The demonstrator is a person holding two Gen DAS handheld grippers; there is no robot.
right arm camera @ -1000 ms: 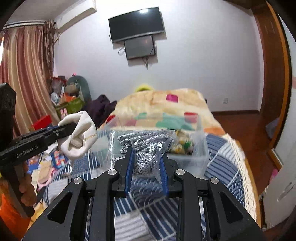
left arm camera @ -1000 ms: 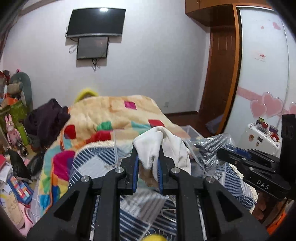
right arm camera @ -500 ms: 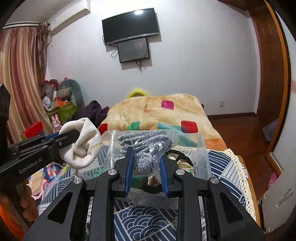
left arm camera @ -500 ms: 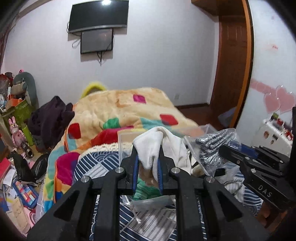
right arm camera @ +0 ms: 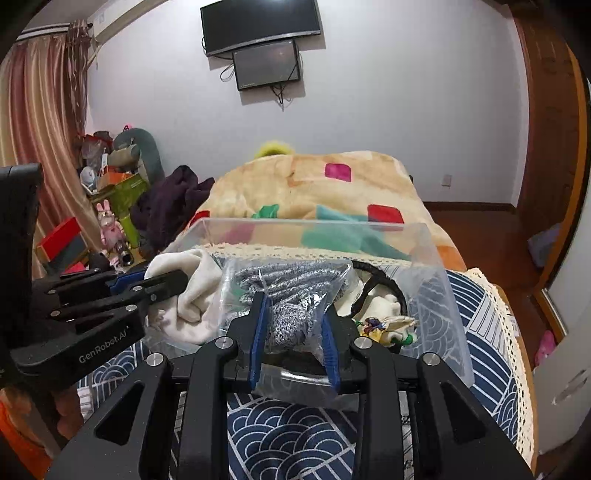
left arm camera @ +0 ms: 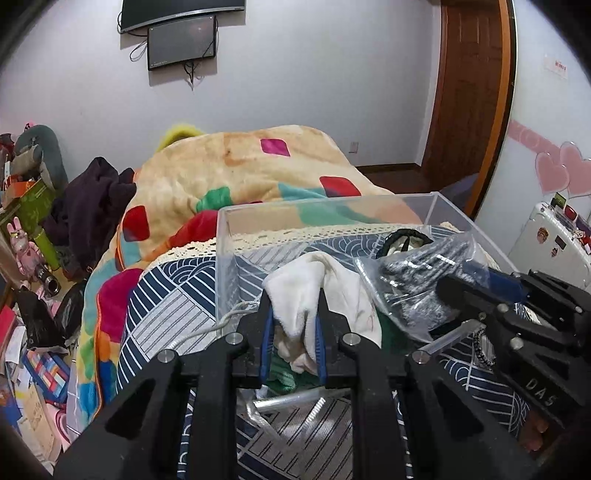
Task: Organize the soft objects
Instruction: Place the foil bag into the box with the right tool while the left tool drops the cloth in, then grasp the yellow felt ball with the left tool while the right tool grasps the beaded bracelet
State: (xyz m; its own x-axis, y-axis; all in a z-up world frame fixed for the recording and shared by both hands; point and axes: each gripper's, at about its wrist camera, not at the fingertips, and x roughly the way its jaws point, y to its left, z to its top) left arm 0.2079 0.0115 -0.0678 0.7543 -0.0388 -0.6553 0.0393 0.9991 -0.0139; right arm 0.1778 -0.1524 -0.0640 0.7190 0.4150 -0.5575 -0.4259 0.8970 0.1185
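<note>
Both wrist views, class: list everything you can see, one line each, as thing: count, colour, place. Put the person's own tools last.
cloth: 1, cream-white, held over the box's left side
bag of knitwear: 1, clear plastic with grey-speckled knit inside, held over the box
box: 1, clear plastic, on the bedspread
bedspread: 1, navy and white pattern, near end of the bed
blanket: 1, tan with coloured patches, far half of the bed
screens: 2, black, on the wall
dark clothes: 1 heap, purple-black, left of the bed
left gripper: 1, black with blue pads, shut on the cloth
right gripper: 1, black with blue pads, shut on the bag
</note>
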